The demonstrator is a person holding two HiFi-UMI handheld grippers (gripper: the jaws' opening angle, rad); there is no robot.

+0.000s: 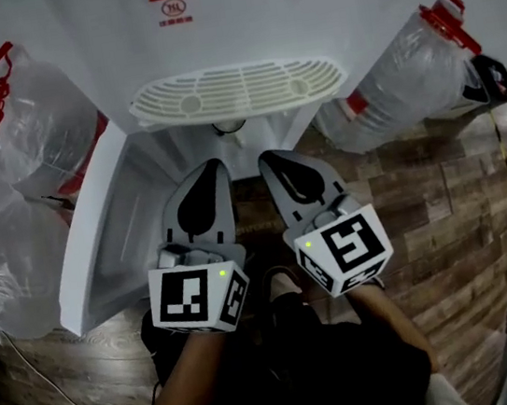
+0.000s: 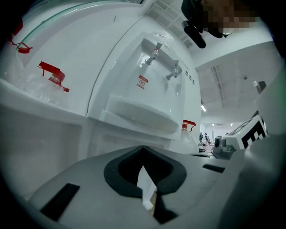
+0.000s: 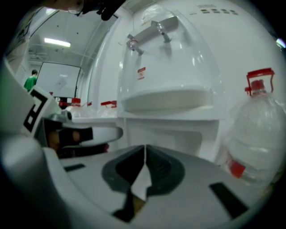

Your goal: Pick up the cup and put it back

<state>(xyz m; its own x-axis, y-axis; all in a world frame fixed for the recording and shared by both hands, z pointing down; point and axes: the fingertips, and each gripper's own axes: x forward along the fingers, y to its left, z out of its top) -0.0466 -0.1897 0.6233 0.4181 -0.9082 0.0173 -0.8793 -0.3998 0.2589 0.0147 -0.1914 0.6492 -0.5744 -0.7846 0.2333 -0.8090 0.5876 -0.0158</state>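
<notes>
No cup shows in any view. A white water dispenser [image 1: 226, 21] stands ahead, with its slotted drip tray [image 1: 237, 91] just beyond both grippers. My left gripper [image 1: 212, 167] and right gripper [image 1: 268, 159] sit side by side below the tray, pointing at the dispenser's lower compartment [image 1: 227, 149]. The left gripper [image 2: 143, 147] has its jaws together with nothing between them, and the right gripper [image 3: 145, 146] is the same. Two taps [image 2: 154, 53] hang above the tray [image 2: 138, 112] in the left gripper view, and the taps [image 3: 134, 42] show above the tray [image 3: 167, 99] in the right gripper view.
Large clear water bottles with red caps stand at the left [image 1: 28, 117] and right [image 1: 405, 80] of the dispenser; one bottle [image 3: 257, 129] is close on the right. An open white door panel [image 1: 98, 239] angles out at the left. The floor [image 1: 452, 205] is wooden.
</notes>
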